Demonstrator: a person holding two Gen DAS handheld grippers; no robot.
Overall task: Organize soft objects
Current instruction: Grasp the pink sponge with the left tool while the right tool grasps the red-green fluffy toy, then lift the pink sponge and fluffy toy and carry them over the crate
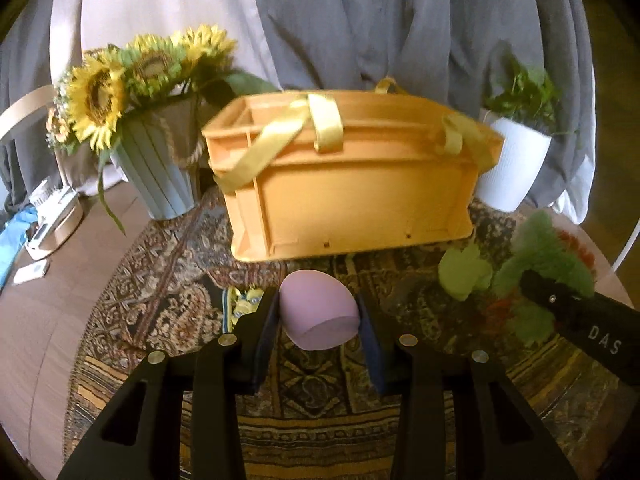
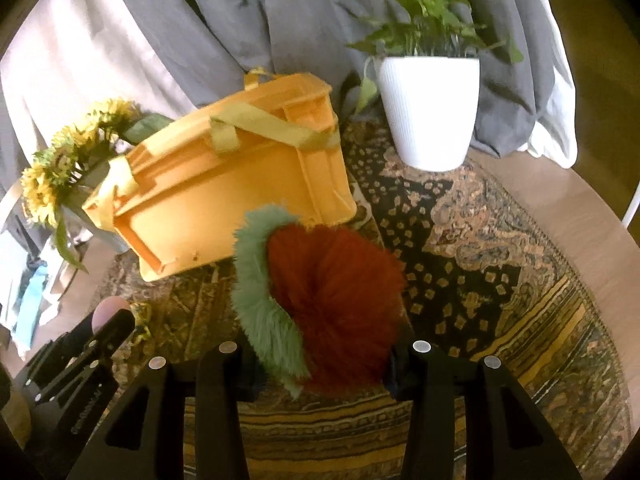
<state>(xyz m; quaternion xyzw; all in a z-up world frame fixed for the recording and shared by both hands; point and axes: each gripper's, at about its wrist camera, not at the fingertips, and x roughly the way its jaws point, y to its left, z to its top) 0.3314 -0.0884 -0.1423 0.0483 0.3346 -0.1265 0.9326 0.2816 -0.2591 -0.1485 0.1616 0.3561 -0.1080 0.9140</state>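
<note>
Jaws of the left gripper [image 1: 318, 320] are clamped on a lilac egg-shaped soft piece [image 1: 318, 314], its flat cut face turned toward the camera, held above the patterned cloth [image 1: 312, 392]. Jaws of the right gripper [image 2: 320, 354] are clamped on a furry plush [image 2: 320, 292], rust-red with a green fringe down its left side; it bulges out between the fingers. Just beyond both, at the far side of the cloth, stands an orange crate [image 1: 352, 184] with yellow straps [image 1: 328, 120] draped over its rim. A small green soft thing [image 1: 464, 274] lies on the cloth near the crate's right corner. Sunflowers in a grey ribbed vase [image 1: 160, 176] stand left of the crate, a leafy plant in a white pot [image 2: 430, 112] to its right, with grey drapery [image 1: 360, 20] behind.
</note>
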